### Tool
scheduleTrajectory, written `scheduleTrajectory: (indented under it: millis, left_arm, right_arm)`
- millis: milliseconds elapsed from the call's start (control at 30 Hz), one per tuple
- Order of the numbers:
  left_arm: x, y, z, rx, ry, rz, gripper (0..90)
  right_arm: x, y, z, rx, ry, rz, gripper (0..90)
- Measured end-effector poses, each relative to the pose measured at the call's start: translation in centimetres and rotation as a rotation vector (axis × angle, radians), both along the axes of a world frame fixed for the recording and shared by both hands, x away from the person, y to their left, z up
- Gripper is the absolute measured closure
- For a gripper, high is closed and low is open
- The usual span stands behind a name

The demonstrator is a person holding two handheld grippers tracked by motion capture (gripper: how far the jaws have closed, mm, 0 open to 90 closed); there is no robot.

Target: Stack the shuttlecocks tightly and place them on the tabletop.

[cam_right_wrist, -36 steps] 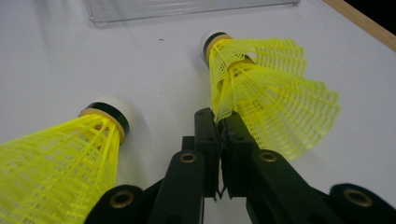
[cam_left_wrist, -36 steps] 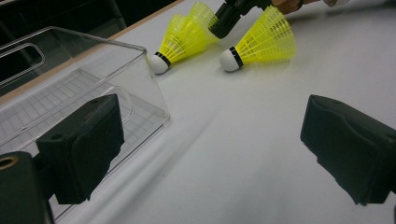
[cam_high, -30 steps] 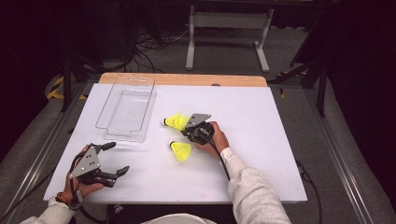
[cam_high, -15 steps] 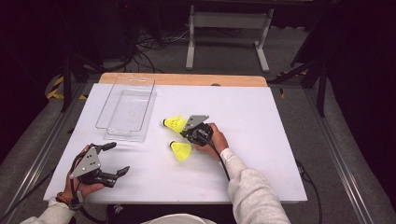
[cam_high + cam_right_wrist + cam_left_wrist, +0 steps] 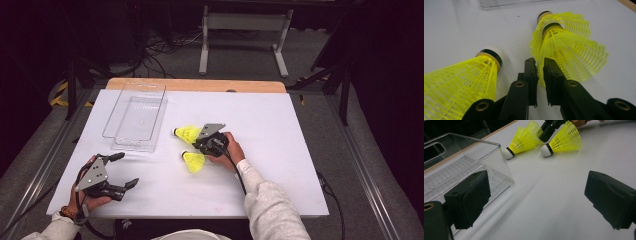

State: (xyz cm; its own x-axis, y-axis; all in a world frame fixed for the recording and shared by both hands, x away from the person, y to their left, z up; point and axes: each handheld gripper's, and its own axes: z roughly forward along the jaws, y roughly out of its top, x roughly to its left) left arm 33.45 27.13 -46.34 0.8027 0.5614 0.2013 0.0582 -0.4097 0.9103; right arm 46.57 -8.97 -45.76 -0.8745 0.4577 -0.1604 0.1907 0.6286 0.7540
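Note:
Two yellow shuttlecocks nested one inside the other (image 5: pixel 187 132) (image 5: pixel 566 47) lie on the white table, corks pointing left. My right gripper (image 5: pixel 198 142) (image 5: pixel 540 62) has the rim of their skirt in the narrow gap between its jaws. The jaws have just been opening slightly, with the mesh still touching both pads. A single yellow shuttlecock (image 5: pixel 194 161) (image 5: pixel 461 77) lies just beside that gripper, on the near side. My left gripper (image 5: pixel 126 170) (image 5: pixel 539 195) rests at the front left, open and holding nothing. It looks toward both shuttlecocks (image 5: pixel 524 138) (image 5: pixel 564 140).
A clear plastic box (image 5: pixel 135 120) (image 5: pixel 461 170) stands open-topped at the back left, close to the left gripper's left jaw. The white table sheet (image 5: pixel 290 150) stretches to the right. A wooden strip (image 5: pixel 200 85) borders the far edge, and a metal stand (image 5: pixel 240 22) is on the floor beyond.

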Motion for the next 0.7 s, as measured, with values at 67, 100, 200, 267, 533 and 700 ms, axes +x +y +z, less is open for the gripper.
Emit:
scheduleTrajectory:
  millis: [67, 100, 200, 267, 533, 700]
  left_arm:
    - [0.0, 0.0, 0.0, 0.000, 0.000, 0.000, 7.3]
    - [0.0, 0.0, 0.0, -0.002, 0.002, 0.000, 7.4]
    - [0.0, 0.0, 0.0, -0.001, 0.002, 0.001, 7.4]
    - [0.0, -0.1, 0.0, 0.000, 0.001, 0.004, 7.4]
    - [0.0, -0.1, 0.0, 0.002, 0.000, 0.006, 7.4]
    - [0.0, -0.1, 0.0, 0.002, -0.001, 0.006, 7.4]
  right_arm:
    - [-0.1, 0.0, 0.0, -0.005, -0.004, -0.009, 77.7]
    - [-0.1, -0.1, 0.1, 0.005, 0.001, -0.008, 76.8]
    - [-0.2, -0.3, 0.2, 0.008, -0.003, -0.017, 73.9]
    - [-0.3, -0.4, 0.3, 0.012, -0.004, -0.025, 71.4]
    - [-0.7, -1.1, 0.9, 0.045, -0.015, -0.049, 66.4]
    - [-1.0, -1.4, 1.4, 0.059, -0.039, -0.061, 64.1]
